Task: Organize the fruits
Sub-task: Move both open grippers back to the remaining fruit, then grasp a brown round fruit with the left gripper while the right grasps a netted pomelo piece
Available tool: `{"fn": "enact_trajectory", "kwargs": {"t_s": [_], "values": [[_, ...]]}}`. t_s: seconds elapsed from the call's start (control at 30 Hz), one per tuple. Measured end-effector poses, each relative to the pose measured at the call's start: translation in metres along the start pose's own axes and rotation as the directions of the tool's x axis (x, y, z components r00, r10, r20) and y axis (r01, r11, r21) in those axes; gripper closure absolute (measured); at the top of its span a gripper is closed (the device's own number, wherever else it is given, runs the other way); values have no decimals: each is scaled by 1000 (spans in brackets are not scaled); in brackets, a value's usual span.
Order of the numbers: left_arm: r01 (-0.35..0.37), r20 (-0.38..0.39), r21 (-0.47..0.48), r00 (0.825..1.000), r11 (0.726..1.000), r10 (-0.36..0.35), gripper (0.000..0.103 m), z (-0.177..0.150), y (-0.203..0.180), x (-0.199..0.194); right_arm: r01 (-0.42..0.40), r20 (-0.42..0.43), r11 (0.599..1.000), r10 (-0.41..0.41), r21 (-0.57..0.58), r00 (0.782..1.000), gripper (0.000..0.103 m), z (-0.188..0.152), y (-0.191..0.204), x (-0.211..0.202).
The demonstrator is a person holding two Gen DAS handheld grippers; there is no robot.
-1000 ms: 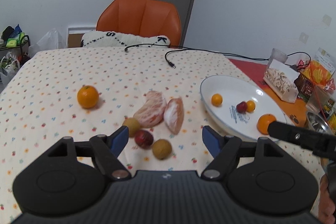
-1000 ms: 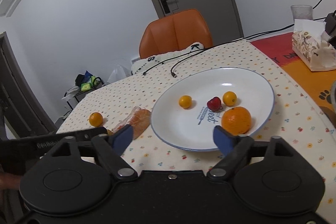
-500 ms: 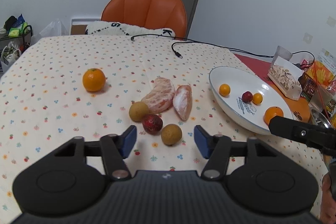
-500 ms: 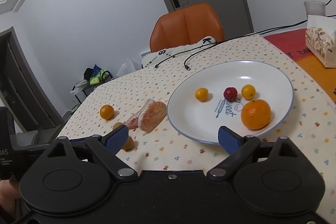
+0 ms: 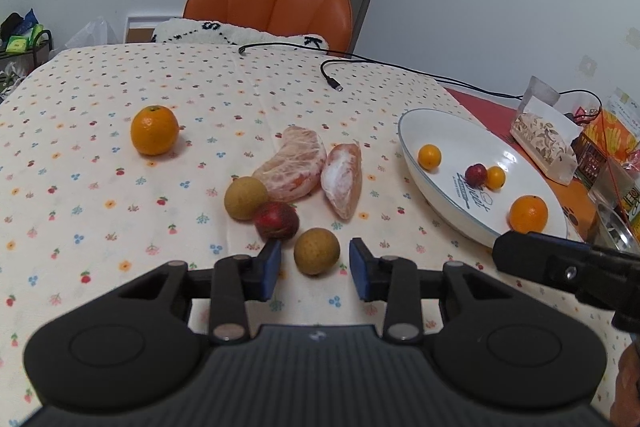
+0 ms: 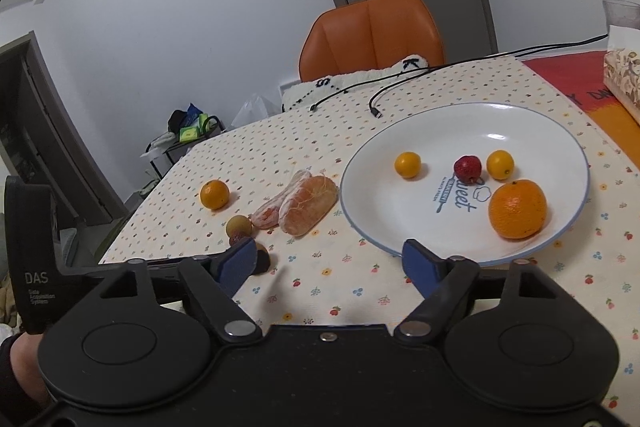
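My left gripper (image 5: pixel 314 269) is open, its blue pads on either side of a brown longan (image 5: pixel 317 251) on the tablecloth, not touching it. Beyond lie a dark red fruit (image 5: pixel 277 220), a second longan (image 5: pixel 245 197), two peeled citrus segments (image 5: pixel 294 165) and an orange (image 5: pixel 154 130). The white plate (image 5: pixel 444 203) at right holds two small yellow fruits, a red fruit and an orange (image 5: pixel 528 214). My right gripper (image 6: pixel 330 261) is open and empty, above the cloth just in front of the plate (image 6: pixel 368 187).
A black cable (image 5: pixel 332 77) lies across the far table. An orange chair (image 5: pixel 272 3) stands behind. A patterned tissue box (image 5: pixel 544 143), snack bags and a metal bowl (image 5: pixel 616 231) crowd the right edge.
My left gripper has moved forward to the near longan and its jaws have narrowed around it. My right gripper has drawn back and turned left, showing more of the loose fruit.
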State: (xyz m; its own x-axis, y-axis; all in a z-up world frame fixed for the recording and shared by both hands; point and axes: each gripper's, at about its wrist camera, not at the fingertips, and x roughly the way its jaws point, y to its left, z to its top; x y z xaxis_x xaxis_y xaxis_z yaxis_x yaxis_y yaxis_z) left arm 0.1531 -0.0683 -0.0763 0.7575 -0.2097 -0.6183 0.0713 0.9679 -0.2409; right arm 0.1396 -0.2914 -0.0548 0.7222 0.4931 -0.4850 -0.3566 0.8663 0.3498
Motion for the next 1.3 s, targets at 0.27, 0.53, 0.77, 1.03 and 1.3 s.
{"fn": "enact_trajectory", "kwargs": {"t_s": [0.27, 0.53, 0.77, 1.03, 1.3], "values": [[0, 2, -14, 1000, 1000, 0, 80, 3, 8, -1, -9, -31, 1000, 9, -7, 999, 44, 1, 9, 16], [-20, 24, -44, 999, 999, 21, 80, 9, 27, -13, -24, -40, 999, 23, -24, 999, 45, 3, 25, 37], [-24, 43, -55, 999, 998, 27, 80, 12, 38, -19, 13, -35, 999, -15, -47, 999, 50, 6, 36, 55], [-30, 47, -61, 998, 998, 33, 80, 12, 49, -22, 89, -22, 992, -91, -90, 996, 52, 5, 49, 72], [-40, 49, -90, 998, 995, 44, 80, 11, 62, -25, 143, -15, 978, -147, -152, 989, 53, 6, 60, 89]]}}
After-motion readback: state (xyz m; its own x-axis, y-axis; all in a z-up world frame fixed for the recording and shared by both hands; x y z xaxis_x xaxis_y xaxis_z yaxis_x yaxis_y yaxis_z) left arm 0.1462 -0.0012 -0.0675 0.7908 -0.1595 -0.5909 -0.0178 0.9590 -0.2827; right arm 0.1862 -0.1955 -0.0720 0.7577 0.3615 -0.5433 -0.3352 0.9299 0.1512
